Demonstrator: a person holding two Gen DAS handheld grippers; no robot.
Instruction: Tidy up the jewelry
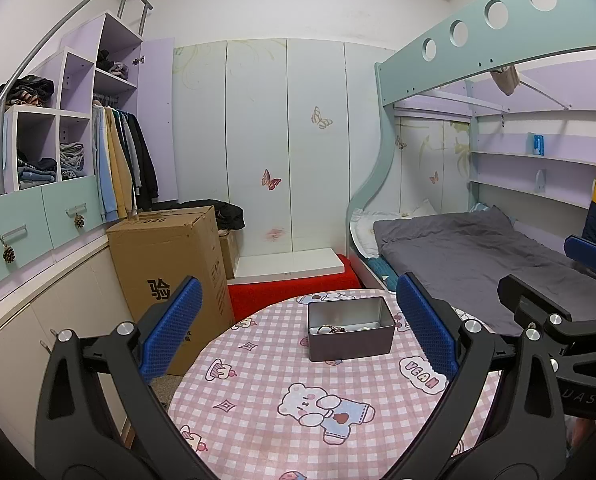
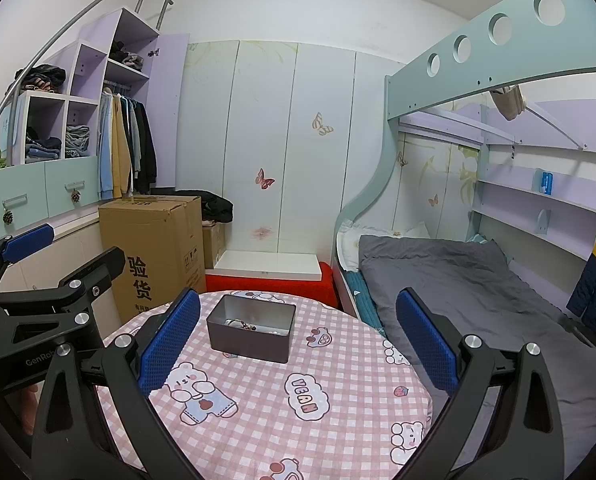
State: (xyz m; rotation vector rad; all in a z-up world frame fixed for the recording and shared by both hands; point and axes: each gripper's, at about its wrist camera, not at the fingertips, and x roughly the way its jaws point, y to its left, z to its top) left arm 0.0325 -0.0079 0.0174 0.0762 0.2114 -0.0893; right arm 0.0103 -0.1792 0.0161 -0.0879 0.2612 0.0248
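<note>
A grey metal tin [image 1: 349,330] stands open on a round table with a pink checked cloth [image 1: 282,384]. Jewelry [image 1: 331,329] lies inside it on the bottom. In the right wrist view the tin [image 2: 252,330] and jewelry [image 2: 244,325] show too. My left gripper [image 1: 298,332] is open and empty, held above the table in front of the tin. My right gripper [image 2: 298,340] is open and empty, held to the right of the left gripper. The right gripper shows at the right edge of the left wrist view [image 1: 557,284]; the left gripper shows at the left of the right wrist view [image 2: 58,260].
A tall cardboard box [image 1: 170,264] stands left of the table. A bed with a grey cover [image 1: 477,252] lies to the right. A red step [image 1: 290,292] and white wardrobe doors [image 1: 258,140] are behind the table.
</note>
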